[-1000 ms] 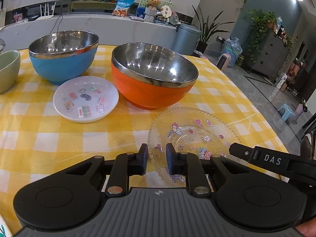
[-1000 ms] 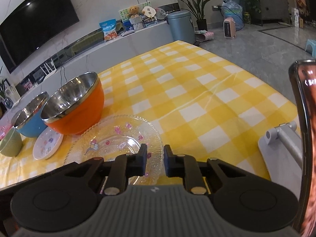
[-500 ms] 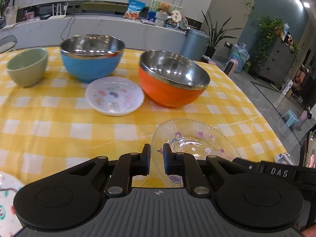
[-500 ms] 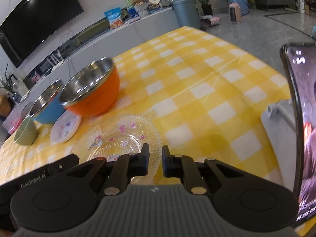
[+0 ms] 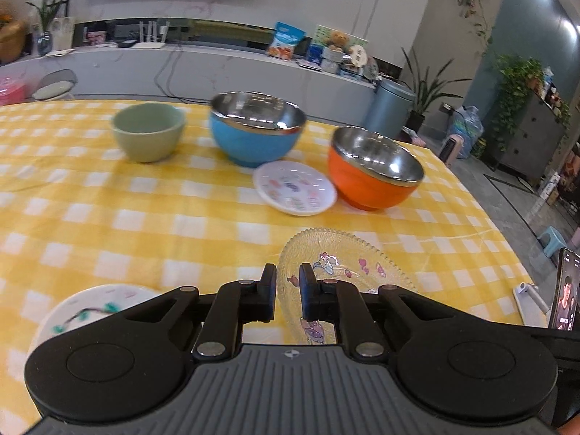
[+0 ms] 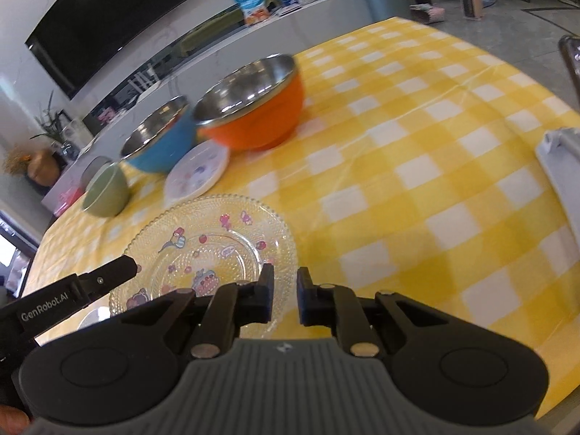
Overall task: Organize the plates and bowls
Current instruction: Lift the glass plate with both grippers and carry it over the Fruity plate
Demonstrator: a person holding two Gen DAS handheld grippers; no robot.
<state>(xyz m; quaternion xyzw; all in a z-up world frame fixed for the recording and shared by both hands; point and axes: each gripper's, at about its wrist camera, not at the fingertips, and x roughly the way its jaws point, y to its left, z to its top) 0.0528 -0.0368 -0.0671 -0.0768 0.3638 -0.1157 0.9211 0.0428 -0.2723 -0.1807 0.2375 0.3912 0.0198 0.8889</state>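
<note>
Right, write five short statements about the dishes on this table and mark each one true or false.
1. The orange bowl and the blue bowl have shiny metal insides. True.
2. The green bowl sits inside the blue bowl. False: it stands apart on the tablecloth.
3. The small white plate lies between the blue and orange bowls. True.
4. The glass plate is stacked on the white plate. False: it lies alone on the cloth.
5. The right gripper holds a bowl. False: nothing is between its fingers.

Left claw (image 5: pixel 288 295) and right claw (image 6: pixel 282 297) nearly closed, empty.
</note>
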